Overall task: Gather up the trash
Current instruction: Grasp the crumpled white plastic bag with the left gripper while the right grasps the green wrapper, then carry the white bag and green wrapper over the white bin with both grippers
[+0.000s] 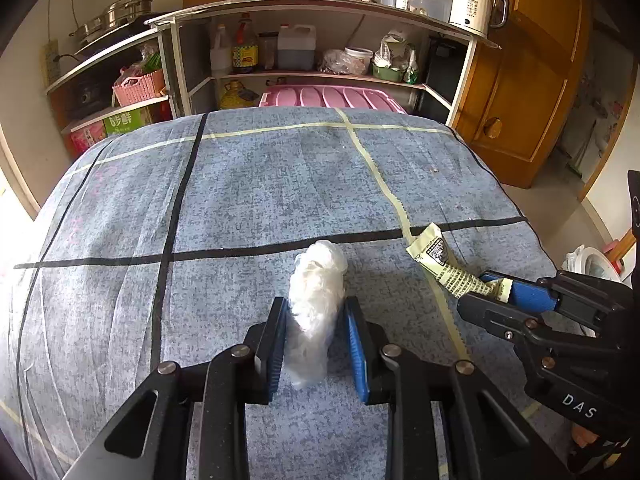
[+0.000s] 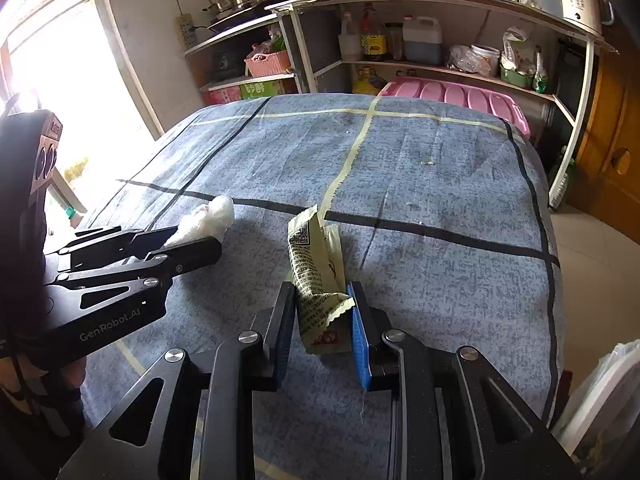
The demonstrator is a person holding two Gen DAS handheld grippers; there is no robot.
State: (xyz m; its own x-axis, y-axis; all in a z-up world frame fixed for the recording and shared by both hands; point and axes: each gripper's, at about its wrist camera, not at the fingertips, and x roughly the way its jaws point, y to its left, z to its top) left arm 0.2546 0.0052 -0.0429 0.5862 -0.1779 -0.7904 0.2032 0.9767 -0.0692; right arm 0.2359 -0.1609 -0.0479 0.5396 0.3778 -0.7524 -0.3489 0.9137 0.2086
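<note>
A crumpled white plastic wad [image 1: 316, 304] lies on the blue cloth-covered table [image 1: 260, 184], and my left gripper [image 1: 316, 308] is shut on it, both blue pads pressing its sides. In the right wrist view the same wad [image 2: 208, 218] pokes out past the left gripper [image 2: 196, 240] at the left. A pale yellow-green printed wrapper [image 2: 316, 276] stands crumpled between the pads of my right gripper [image 2: 320, 300], which is shut on it. From the left wrist view the wrapper [image 1: 448, 264] sticks out of the right gripper [image 1: 492, 292] at the right.
Black and yellowish tape lines cross the cloth [image 2: 400, 184]. Behind the table stand shelves with bottles [image 1: 244, 46], a pink basket [image 1: 138, 88], a pink crate [image 1: 332, 98], pots and a white kettle [image 1: 474, 6]. A wooden cabinet [image 1: 528, 80] is at the right, and a white-lined bin [image 1: 592, 264] beside the table.
</note>
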